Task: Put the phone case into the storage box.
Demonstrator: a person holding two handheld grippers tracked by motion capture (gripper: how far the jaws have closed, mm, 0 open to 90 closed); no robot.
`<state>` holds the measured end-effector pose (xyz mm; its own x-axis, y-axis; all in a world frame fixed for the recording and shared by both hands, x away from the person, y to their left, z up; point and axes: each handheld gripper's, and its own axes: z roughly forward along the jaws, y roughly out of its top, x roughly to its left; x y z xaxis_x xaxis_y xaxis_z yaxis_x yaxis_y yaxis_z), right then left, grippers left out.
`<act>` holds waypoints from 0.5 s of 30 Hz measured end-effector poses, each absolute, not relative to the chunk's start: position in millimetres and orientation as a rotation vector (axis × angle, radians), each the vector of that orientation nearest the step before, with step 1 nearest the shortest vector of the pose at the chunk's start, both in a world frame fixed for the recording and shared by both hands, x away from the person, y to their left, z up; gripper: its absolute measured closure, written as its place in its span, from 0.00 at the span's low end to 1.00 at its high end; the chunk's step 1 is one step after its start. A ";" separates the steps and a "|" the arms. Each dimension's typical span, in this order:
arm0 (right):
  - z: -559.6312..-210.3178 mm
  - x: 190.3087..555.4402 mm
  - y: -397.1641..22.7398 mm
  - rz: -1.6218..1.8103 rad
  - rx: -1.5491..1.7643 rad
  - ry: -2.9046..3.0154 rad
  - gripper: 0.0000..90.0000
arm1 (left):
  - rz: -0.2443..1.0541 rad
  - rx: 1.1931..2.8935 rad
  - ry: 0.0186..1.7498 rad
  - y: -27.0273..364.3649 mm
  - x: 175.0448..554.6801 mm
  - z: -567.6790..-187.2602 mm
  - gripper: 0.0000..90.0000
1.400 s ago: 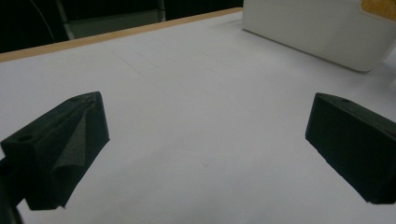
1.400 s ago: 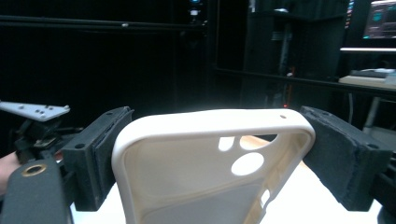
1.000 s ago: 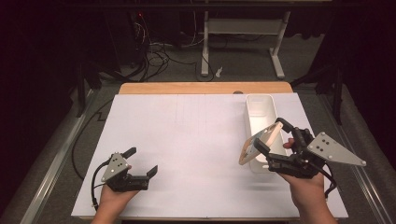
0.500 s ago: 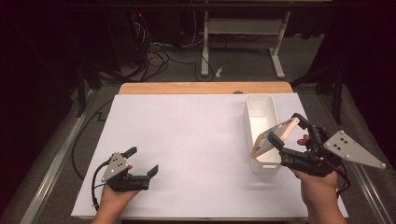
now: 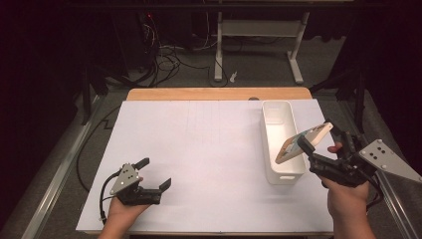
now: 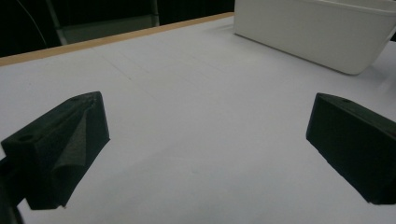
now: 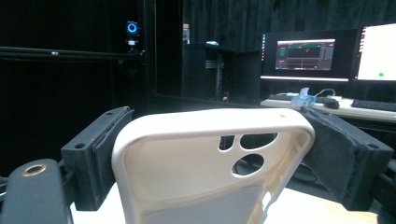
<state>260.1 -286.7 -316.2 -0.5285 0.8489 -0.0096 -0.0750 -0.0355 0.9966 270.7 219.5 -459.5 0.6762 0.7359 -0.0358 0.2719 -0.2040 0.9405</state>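
- Over the near right part of the white paper-covered table (image 5: 209, 149), my right gripper (image 5: 311, 144) is clamped on a cream-coloured plastic phone case (image 5: 303, 143), one padded jaw on each long edge
- From the high view that case hangs tilted in the air above the right-hand wall of the long white plastic bin (image 5: 272, 117), its upper end pointing away from me; I cannot tell whether it touches the bin
- Along my right gripper's own view, the phone case (image 7: 210, 163) shows its hollow inner side with the camera cut-outs, squeezed between the two black pads
- Near the front left corner of the table, my left gripper (image 5: 154, 173) rests low in my left hand (image 5: 122, 211), jaws spread wide with nothing between them
- Looking along those open jaws, bare white table (image 6: 196, 130) lies between them and the white bin (image 6: 317, 32) stands well apart, farther off
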 end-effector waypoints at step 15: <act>-318.7 264.8 -290.1 1.599 0.859 1.512 0.15 | 0.524 1.764 0.831 219.8 273.3 -461.7 0.00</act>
